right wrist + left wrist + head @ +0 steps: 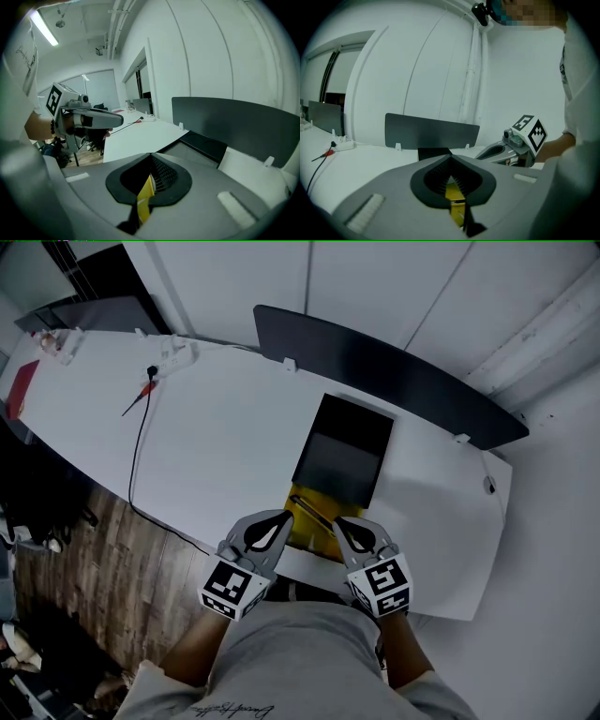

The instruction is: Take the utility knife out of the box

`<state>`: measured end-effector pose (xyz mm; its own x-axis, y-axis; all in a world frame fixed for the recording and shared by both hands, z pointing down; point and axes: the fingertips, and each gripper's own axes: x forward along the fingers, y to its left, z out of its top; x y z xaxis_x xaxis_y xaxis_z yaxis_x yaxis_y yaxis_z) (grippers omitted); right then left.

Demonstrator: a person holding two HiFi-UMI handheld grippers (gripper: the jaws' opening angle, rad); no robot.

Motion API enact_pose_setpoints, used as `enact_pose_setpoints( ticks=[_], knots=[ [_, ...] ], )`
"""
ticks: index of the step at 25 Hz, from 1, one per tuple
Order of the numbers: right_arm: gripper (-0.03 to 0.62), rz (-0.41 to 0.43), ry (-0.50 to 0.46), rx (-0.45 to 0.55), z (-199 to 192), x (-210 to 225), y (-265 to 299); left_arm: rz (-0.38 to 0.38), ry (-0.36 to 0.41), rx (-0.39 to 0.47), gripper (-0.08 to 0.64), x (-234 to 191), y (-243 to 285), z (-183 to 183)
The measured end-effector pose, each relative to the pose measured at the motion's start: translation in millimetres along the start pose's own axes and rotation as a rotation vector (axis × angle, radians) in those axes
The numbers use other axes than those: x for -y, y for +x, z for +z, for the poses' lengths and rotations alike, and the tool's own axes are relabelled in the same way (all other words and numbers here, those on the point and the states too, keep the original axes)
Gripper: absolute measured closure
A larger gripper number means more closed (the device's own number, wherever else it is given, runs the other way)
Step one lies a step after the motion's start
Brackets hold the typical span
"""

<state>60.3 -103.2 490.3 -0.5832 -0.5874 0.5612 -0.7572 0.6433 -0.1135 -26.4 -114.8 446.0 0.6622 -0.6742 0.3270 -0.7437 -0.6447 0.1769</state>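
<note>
Right tongs (339, 523) over half-hidden box (307, 529)

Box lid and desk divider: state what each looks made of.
Box lid: matte black with crisp flat edges, probably rigid cardboard, possibly plastic. Desk divider: thin dark grey sheet, dull finish, standing in small white clips; likely plastic or felt board.

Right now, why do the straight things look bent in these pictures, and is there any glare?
Head view: wide lens bows the table edge; light is even, shadows soft. Left gripper view: fisheye curves the wall, corners go black. Right gripper view: same bending, and the ceiling light glares at upper left.
</note>
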Motion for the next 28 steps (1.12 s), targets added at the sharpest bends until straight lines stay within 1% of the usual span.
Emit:
enact_pose_setpoints(
  ticks=[6, 11, 16, 20, 22, 25, 28],
  knots=[
    [0.577, 0.001, -0.006, -0.081, -19, 5, 20, -0.011, 0.007, -0.003, 0.558, -5, 7, -9],
    [0.577, 0.002, -0.014, -0.135, -31, 6, 38, -0.018, -0.016, -0.023, 0.558, -10, 12, -23],
    [0.577, 0.012, -0.031, -0.193, -49, 7, 54, -0.028, -0.002, -0.026, 0.558, -17, 18, -28],
    [0.577, 0.018, -0.038, -0.233, -61, 8, 67, -0.036, -0.025, -0.043, 0.558, -19, 20, -34],
    [0.577, 0.02, -0.045, -0.256, -67, 8, 73, -0.043, -0.022, -0.035, 0.558, -19, 21, -37],
    [0.57, 0.022, -0.062, -0.29, -74, 8, 81, -0.045, -0.025, -0.036, 0.558, -22, 22, -40],
    [0.548, 0.024, -0.09, -0.328, -81, 8, 89, -0.046, -0.034, -0.049, 0.558, -23, 22, -45]
  ],
)
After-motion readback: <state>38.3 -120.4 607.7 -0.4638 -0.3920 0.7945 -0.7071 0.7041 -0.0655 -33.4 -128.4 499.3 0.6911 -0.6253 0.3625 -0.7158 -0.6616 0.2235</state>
